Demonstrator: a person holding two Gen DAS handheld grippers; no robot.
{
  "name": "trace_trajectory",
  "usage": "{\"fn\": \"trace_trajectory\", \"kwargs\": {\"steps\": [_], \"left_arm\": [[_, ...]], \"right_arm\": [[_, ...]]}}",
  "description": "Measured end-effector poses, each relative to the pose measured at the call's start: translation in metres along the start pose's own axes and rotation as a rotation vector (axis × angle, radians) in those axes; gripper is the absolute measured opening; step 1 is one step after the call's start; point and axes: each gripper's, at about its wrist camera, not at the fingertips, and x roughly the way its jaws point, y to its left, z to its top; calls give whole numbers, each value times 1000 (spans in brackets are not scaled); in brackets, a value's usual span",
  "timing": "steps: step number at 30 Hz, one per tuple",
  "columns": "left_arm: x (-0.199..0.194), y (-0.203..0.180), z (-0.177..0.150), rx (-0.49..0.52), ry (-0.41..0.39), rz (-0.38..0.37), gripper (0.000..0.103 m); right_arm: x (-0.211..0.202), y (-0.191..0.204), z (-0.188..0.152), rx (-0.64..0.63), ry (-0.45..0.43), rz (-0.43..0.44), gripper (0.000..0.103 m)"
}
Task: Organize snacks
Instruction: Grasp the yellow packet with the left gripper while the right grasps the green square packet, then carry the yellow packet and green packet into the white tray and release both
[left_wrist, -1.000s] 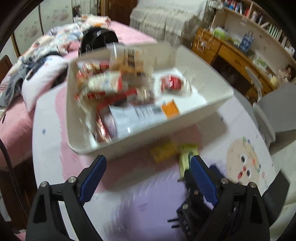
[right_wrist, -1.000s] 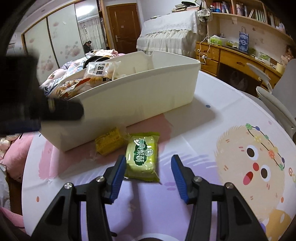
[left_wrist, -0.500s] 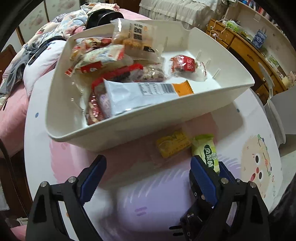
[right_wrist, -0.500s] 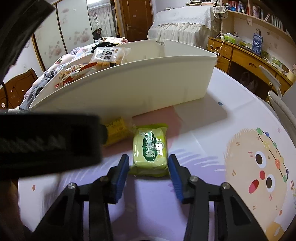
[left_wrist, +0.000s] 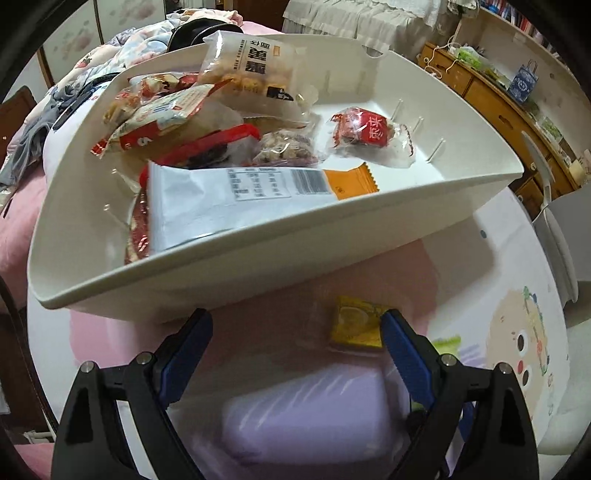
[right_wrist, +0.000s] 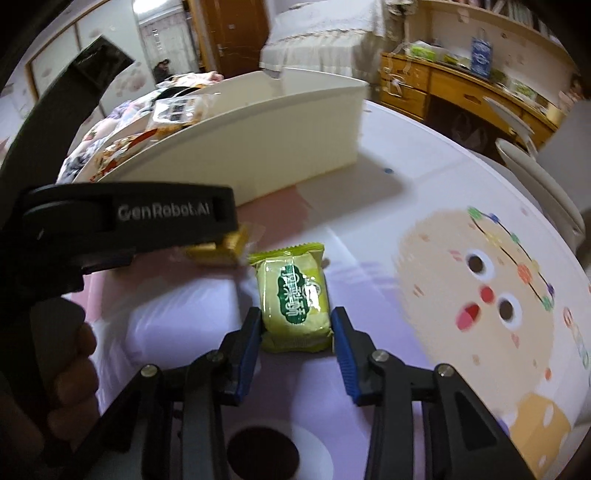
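A white bin (left_wrist: 258, 254) holds several snack packets, among them a white and orange one (left_wrist: 236, 199) and a red one (left_wrist: 362, 129). A yellow packet (left_wrist: 356, 326) lies on the table in front of the bin. My left gripper (left_wrist: 295, 332) is open above the table, its right finger beside the yellow packet. In the right wrist view a green packet (right_wrist: 295, 299) lies on the table, and my right gripper (right_wrist: 297, 326) is shut on its near end. The left gripper's body (right_wrist: 122, 225) covers part of the yellow packet (right_wrist: 221, 247).
The round table (right_wrist: 424, 206) has a cartoon-face cloth. A white chair (right_wrist: 539, 184) stands at its right edge. A bed with clothes (left_wrist: 55, 110) lies behind the bin, a wooden desk (left_wrist: 498, 103) at the back right.
My left gripper has come down and forward to the yellow packet. My right gripper has moved onto the green packet and closed its fingers against it.
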Motion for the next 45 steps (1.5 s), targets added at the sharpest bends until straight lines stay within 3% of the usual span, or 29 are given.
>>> {"fn": "trace_trajectory", "kwargs": {"steps": [10,15,18,22,29,38,45], "left_arm": [[6,-18,-4,59,28,-29,92],[7,-26,-6,99,-19,-19,87],[10,-30,-8,115,-8,-51,78],[4,-35,-12,146,-11,-94,54],[-2,-39,-14,216,-18,-95,43],[-14,-26,-22,328,40,-101,43],[-46,-4,-27,429,51,-124,43]], "right_arm": [[-8,-11,-9,89,2,-48,39],[-11,-13,-12,103,3,-55,39],[-12,-13,-13,111,9,-64,39],[-15,-15,-15,124,17,-80,39],[-24,-20,-18,172,31,-118,39],[-45,-20,-26,258,39,-172,39],[-71,-4,-26,276,13,-192,38]]}}
